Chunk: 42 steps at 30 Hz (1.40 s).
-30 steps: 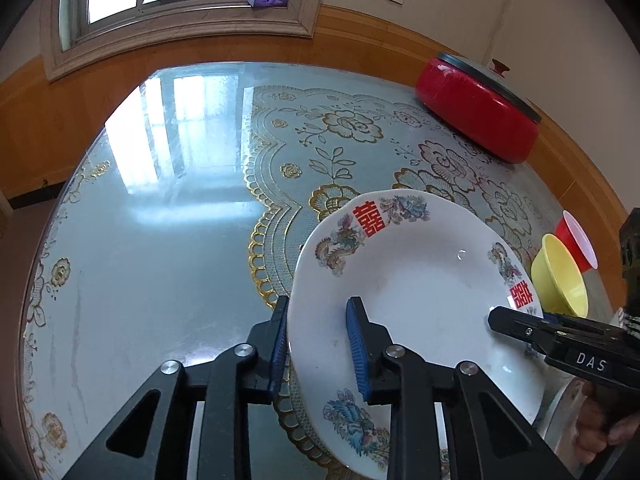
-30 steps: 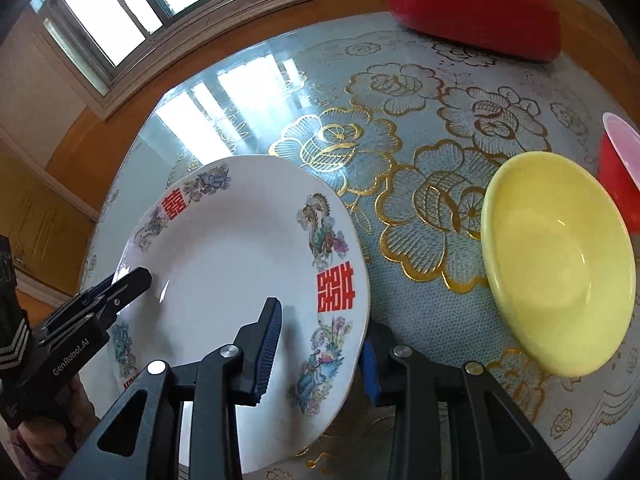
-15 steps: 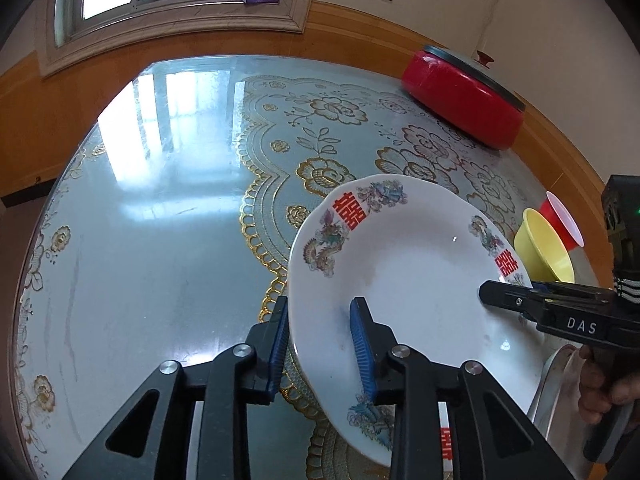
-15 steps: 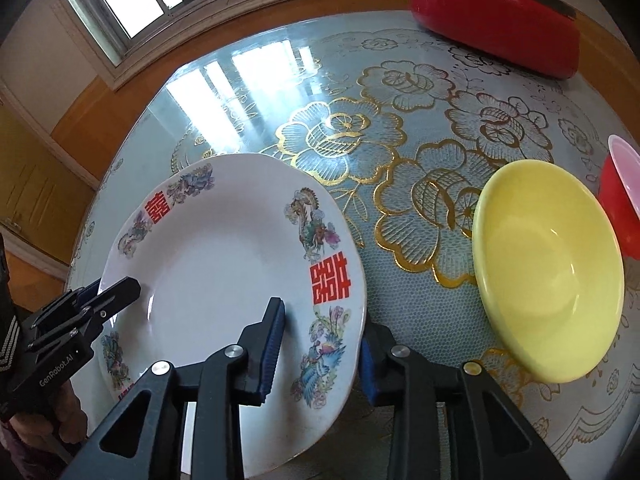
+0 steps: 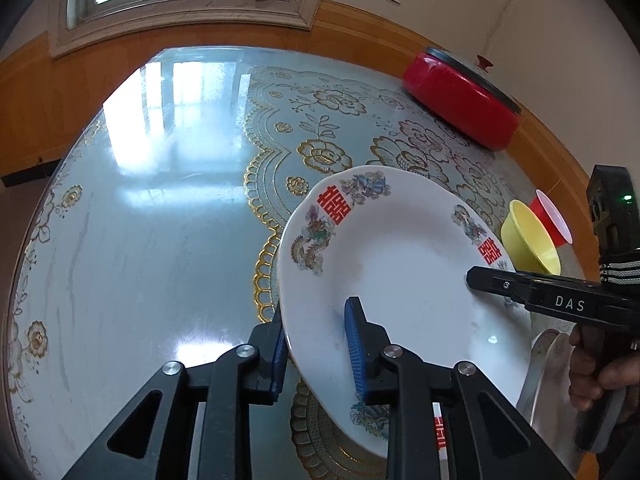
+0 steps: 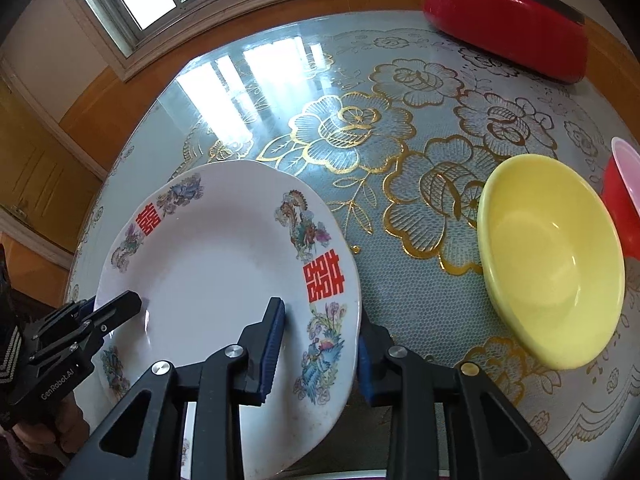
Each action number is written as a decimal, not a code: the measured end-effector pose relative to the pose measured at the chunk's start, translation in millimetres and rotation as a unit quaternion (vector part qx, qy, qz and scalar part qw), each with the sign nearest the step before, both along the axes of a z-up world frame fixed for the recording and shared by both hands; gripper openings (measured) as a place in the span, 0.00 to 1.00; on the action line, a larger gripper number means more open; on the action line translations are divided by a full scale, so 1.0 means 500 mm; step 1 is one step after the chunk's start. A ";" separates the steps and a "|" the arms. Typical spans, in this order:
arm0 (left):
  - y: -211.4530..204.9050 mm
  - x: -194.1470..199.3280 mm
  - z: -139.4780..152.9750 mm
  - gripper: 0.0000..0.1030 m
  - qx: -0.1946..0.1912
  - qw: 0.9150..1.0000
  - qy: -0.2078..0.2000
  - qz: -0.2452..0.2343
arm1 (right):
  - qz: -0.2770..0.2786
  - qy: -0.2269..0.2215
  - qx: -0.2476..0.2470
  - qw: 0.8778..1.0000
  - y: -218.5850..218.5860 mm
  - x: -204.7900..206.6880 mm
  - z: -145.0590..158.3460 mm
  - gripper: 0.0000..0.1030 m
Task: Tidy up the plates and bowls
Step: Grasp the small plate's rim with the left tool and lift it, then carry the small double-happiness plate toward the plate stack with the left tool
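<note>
A white plate (image 5: 400,272) with flower prints and red characters hangs tilted above the table, held from both sides. My left gripper (image 5: 316,320) grips its left rim and its jaws are closing, one pad under the rim and one on the inner face. My right gripper (image 6: 320,316) grips the opposite rim of the plate (image 6: 216,272), also closing. Each gripper shows in the other's view, the right gripper (image 5: 480,280) and the left gripper (image 6: 128,304). A yellow bowl (image 6: 552,280) sits to the right, with a red cup (image 6: 624,200) beside it.
A red lidded pot (image 5: 460,104) stands at the table's far right edge. The glass-topped table (image 5: 160,200) has a gold-patterned cloth. Under the held plate, the edge of a second plate (image 5: 438,428) with a red character shows. A person's hand (image 5: 600,372) holds the right gripper.
Both grippers keep hold of the plate. In the left wrist view the yellow bowl and red cup look smaller and farther off, so the left gripper has drawn back across the table with the plate.
</note>
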<state>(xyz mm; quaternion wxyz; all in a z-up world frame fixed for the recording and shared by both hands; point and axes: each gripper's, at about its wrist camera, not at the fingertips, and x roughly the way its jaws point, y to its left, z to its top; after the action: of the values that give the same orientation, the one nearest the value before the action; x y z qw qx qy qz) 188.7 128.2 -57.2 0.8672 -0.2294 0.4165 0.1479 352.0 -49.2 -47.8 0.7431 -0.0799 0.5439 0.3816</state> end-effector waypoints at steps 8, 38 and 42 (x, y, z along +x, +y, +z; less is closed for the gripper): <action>0.000 -0.028 0.010 0.23 0.003 1.000 -0.004 0.023 | 0.019 -0.006 -0.001 1.000 0.012 -0.024 0.006 0.31; -0.022 -0.082 0.040 0.19 0.048 0.998 -0.023 0.032 | 0.039 0.020 0.037 0.998 -0.001 -0.068 -0.001 0.27; -0.015 -0.079 0.034 0.20 0.046 0.998 -0.016 0.038 | 0.043 0.038 0.045 0.997 -0.001 -0.054 -0.003 0.28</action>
<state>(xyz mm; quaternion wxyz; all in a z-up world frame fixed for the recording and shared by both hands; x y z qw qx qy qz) 149.3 120.6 -40.4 0.8772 -0.2069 0.3864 0.1959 325.0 -49.7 -49.5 0.7075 -0.0554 0.5500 0.4404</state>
